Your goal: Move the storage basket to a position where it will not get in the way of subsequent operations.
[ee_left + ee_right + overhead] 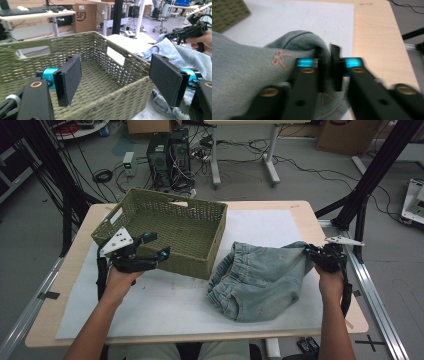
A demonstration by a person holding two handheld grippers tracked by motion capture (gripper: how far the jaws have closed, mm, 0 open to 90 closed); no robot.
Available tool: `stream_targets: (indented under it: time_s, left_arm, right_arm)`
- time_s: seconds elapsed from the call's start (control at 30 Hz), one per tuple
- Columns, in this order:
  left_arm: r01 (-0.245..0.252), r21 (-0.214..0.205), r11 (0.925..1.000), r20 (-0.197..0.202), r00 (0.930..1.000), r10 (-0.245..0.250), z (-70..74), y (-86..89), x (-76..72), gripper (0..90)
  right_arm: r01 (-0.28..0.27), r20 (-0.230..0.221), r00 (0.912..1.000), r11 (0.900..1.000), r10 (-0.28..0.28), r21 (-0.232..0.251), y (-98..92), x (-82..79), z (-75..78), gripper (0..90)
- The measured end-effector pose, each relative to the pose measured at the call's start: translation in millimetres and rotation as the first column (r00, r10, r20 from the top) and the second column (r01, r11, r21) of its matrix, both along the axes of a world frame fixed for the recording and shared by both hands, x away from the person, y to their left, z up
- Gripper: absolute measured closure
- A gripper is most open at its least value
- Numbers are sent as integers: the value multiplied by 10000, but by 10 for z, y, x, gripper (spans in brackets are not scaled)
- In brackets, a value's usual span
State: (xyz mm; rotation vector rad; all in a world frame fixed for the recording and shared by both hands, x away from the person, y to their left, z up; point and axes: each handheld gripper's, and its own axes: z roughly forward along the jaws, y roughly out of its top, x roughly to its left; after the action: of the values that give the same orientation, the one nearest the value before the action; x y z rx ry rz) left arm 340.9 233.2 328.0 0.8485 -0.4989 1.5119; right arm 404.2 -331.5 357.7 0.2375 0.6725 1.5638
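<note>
High view. Tabletop [310, 220]: light wood, covered by a white mat [165, 305]. Woven green basket [200, 255]: rectangular, handle cut-outs in its walls, standing on the mat at the left of centre. Denim shorts [260, 280]: pale blue, elastic waistband turned toward the basket, lying on the mat just right of the basket; the right-hand edge of the cloth is drawn up toward the right claw [309, 252]. Left claw [156, 246]: held by the person's left hand at the basket's near wall, jaws spread, nothing between them. Right claw: at the far right edge of the shorts, its tip against the cloth.

Left gripper view. Left claw [120, 80]: two black pads well apart, empty, one over the basket's inside and one outside its near corner. Basket [100, 57]: open, its floor bare where seen. Shorts [170, 52]: beyond the basket's right wall, with the right claw [172, 36] at their upper edge.

Right gripper view (blurred). Right claw [330, 67]: jaws a narrow gap apart, a fold of the shorts [249, 72] between them; whether the pads press the cloth cannot be told. A small pink bow is stitched on the denim. Basket corner [227, 12] at upper left; mat [299, 17] and bare tabletop [374, 37] behind.
</note>
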Motion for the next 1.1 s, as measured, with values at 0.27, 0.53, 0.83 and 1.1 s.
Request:
stream_targets:
  time_s: [0.27,0.53,0.83,1.1]
  left_arm:
    - [-253,796,9965,-288,9992,277,76,-534,146,262]
    - [-755,937,9927,-553,9952,809,116,-891,253,279]
    - [-1479,1259,9810,-728,9848,1578,137,-1097,362,386]
    - [-1485,1835,9717,-1062,9798,1697,135,-1091,368,444]
  right_arm:
    - [-246,801,9962,9933,338,-1132,160,-81,-174,401]
    - [-116,886,9957,9836,279,-1799,307,-106,-210,386]
    - [-58,842,9962,9821,221,-1883,337,-92,-215,378]
    - [-33,955,9952,9826,213,-1855,319,-114,-217,378]
